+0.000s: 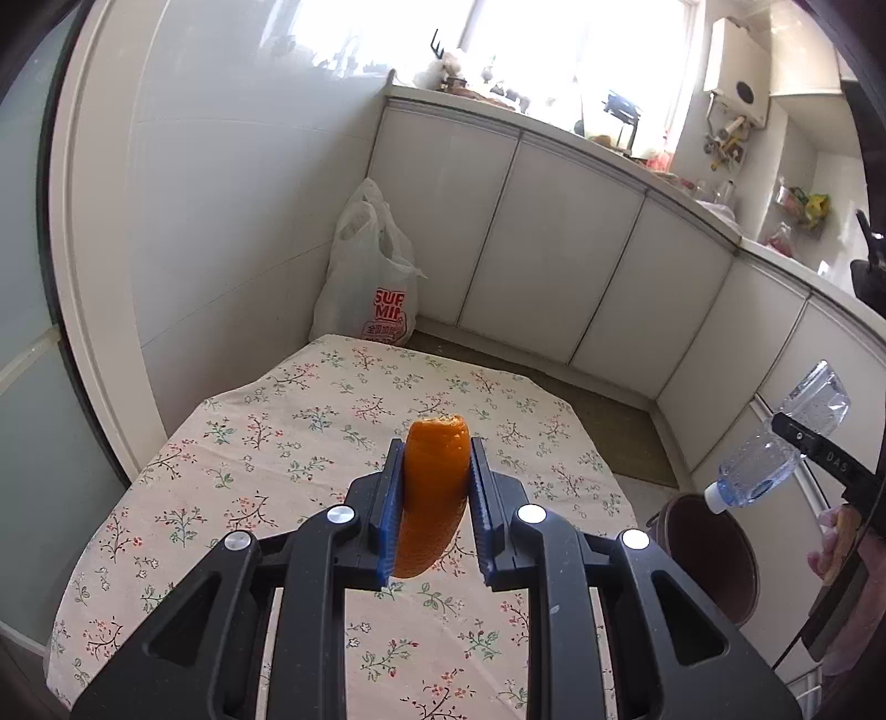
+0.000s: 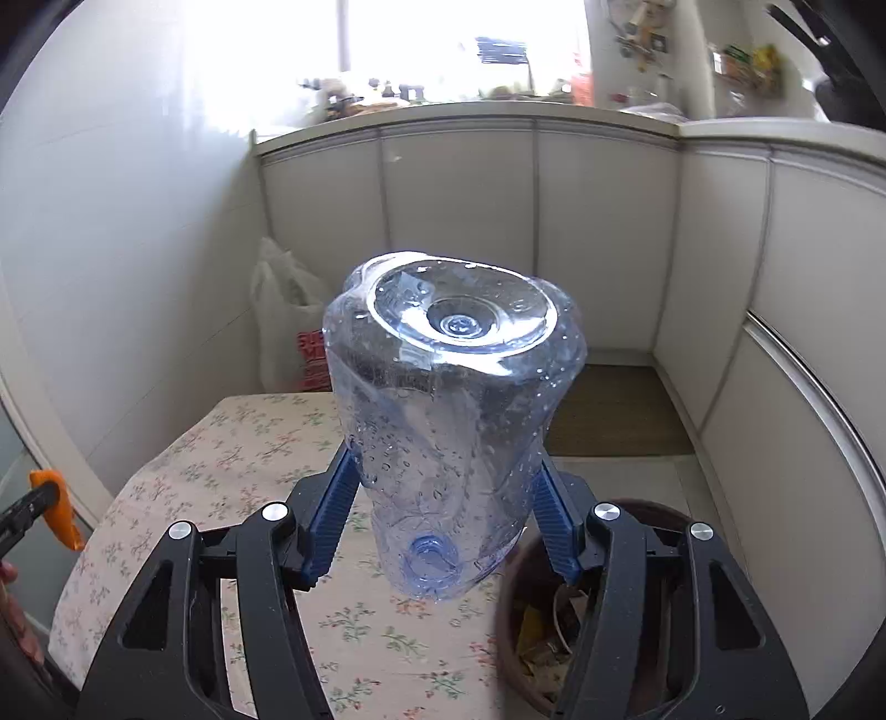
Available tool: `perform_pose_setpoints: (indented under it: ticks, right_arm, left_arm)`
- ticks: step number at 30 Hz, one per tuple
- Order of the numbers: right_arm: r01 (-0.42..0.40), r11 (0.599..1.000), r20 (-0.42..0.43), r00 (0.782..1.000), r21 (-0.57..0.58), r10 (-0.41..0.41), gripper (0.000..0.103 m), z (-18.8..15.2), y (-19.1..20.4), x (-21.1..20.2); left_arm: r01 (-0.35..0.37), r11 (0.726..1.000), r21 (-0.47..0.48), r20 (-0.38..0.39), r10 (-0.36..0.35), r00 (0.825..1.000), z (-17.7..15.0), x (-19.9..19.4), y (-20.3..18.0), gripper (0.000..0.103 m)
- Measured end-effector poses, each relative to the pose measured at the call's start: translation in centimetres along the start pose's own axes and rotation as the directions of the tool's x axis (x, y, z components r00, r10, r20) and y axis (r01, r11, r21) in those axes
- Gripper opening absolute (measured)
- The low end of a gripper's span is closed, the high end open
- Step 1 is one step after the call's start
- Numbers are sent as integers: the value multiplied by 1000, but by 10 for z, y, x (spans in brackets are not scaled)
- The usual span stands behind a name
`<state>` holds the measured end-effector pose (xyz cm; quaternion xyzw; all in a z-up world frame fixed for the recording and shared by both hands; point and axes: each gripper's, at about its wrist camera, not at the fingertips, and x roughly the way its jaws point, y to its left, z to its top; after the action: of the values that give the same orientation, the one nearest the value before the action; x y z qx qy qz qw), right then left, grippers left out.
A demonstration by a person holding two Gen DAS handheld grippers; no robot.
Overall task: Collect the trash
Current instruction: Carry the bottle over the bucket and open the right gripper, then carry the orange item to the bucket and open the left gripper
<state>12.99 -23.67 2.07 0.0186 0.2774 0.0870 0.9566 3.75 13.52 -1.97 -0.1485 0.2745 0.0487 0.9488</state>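
Light: daylight is pouring through the window (image 1: 498,50), blowing out white.
Glare: shining on the bottle (image 2: 454,410).
Edges: fisheye is bending the cabinets (image 1: 554,249).

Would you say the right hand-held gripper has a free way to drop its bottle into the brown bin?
Probably yes: the right hand-held gripper holds the bottle beside the open brown bin, nothing between them.
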Motion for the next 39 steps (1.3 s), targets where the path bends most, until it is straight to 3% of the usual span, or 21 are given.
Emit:
perform_pose_setpoints:
  ticks: [6,10,11,12,14,16,19,23,26,30,32,35,37,39]
  right_arm:
    - [100,981,-24,995,169,-97,57,-33,-71,14]
    - [147,962,-111,986,231,-124,58,-59,-98,38]
    - [157,957,-127,984,243,-129,66,-62,-103,41]
    - [164,955,-129,982,248,-135,81,-65,-105,41]
    - [192,947,-110,979,256,-169,88,-67,-112,35]
    - [220,938,-101,975,267,-199,89,-66,-116,28]
    - [287,916,-98,958,282,-270,95,-69,-126,12]
    - [336,890,-104,942,308,-320,96,-77,-148,-11]
    - [357,871,-125,934,339,-334,96,-90,-159,-26]
    - [397,847,-113,917,353,-383,96,-103,-174,-54]
    - [406,838,-104,912,365,-397,96,-107,-177,-63]
    - [408,828,-102,910,386,-401,96,-114,-180,-73]
    - [402,830,-95,913,388,-398,96,-117,-178,-77]
    - [402,829,-70,910,389,-409,96,-117,-173,-84]
  left_arm:
    - [12,996,87,-43,-8,999,-18,17,-33,22]
    - [30,992,124,-70,-22,997,-32,27,-60,22]
    - [44,990,132,-76,-34,996,-34,29,-68,22]
    - [58,988,145,-78,-47,996,-36,31,-78,22]
    - [90,984,154,-78,-79,994,-37,34,-99,22]
    - [150,978,146,-94,-137,986,-35,38,-124,22]
    - [252,955,154,-113,-236,965,-28,43,-172,22]
    - [388,908,159,-156,-365,918,-21,53,-243,22]
    - [451,876,168,-203,-417,886,-20,65,-291,22]
    - [496,858,131,-284,-447,848,-21,91,-335,25]
    - [501,858,117,-327,-443,835,-23,105,-349,32]
    - [470,874,126,-341,-407,847,-24,112,-358,57]
    - [459,879,128,-334,-397,855,-25,105,-356,82]
    - [418,894,160,-264,-369,891,-25,90,-345,88]
